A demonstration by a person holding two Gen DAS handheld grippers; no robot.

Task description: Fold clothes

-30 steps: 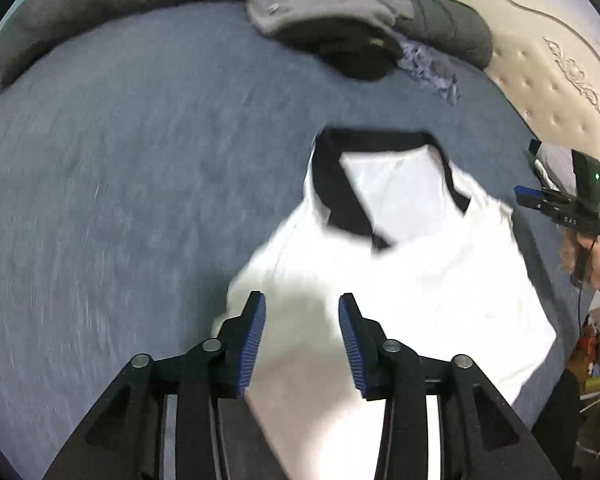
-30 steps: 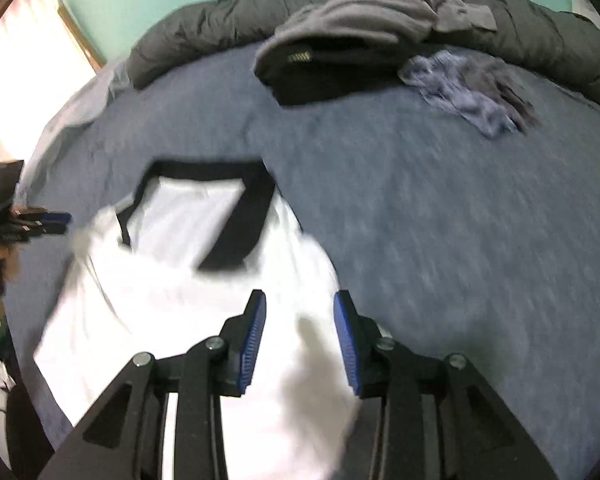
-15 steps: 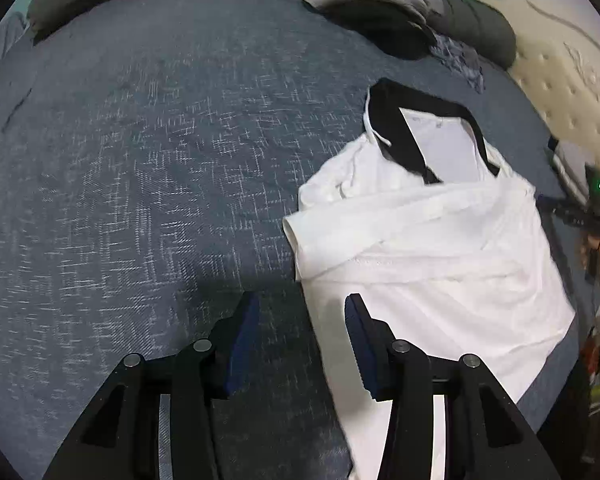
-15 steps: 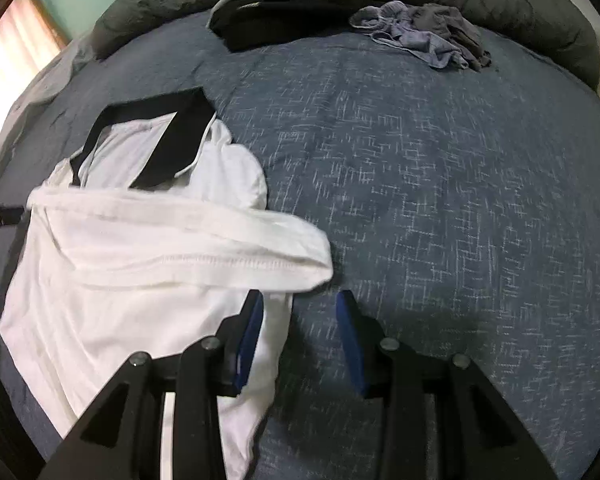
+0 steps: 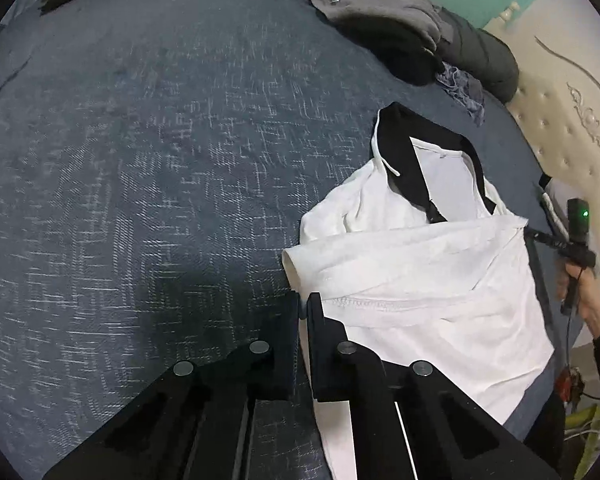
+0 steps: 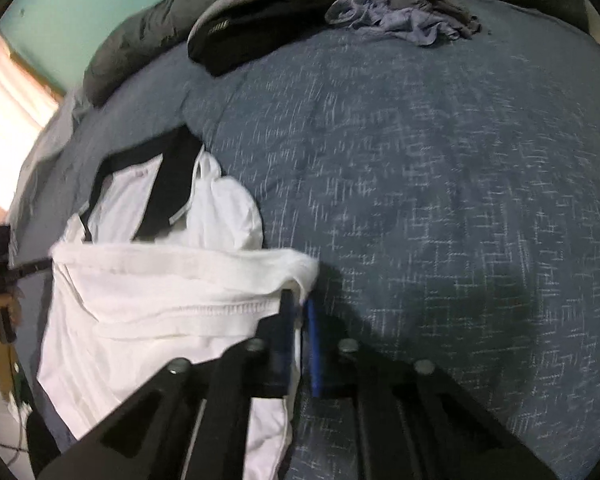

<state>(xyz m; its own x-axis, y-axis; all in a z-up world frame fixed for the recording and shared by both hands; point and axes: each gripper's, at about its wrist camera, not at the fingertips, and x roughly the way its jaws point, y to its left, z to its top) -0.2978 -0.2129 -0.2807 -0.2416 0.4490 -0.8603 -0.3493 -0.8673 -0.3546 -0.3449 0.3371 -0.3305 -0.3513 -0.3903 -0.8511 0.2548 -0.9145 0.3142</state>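
The white shirt (image 5: 428, 280) with a black collar (image 5: 410, 168) is spread on the bed (image 5: 140, 160), near its edge, with both sleeves already laid across the chest as a band. It is judged to be light, thin and soft: it will sag and crease when it is lifted, and a loose layer can slip out of a pinch. A good hold is judged to be at the two side edges, just below the folded sleeves, where several layers lie together and can be taken at once.

The left gripper (image 5: 303, 304) is brought together at the shirt's left edge, beside the sleeve fold; from this view it cannot be told if cloth is really caught between the pads. The right gripper (image 6: 298, 312) is closed on the shirt's right edge, and white cloth is seen between its blue pads.

Compared with the earlier pictures, both pairs of jaws, which stood apart half a second ago, have just been closing. A second ago both were held over the white cloth; now they are set lower, at the two side edges. The pile of dark clothes (image 6: 260, 20) at the far side is unchanged.
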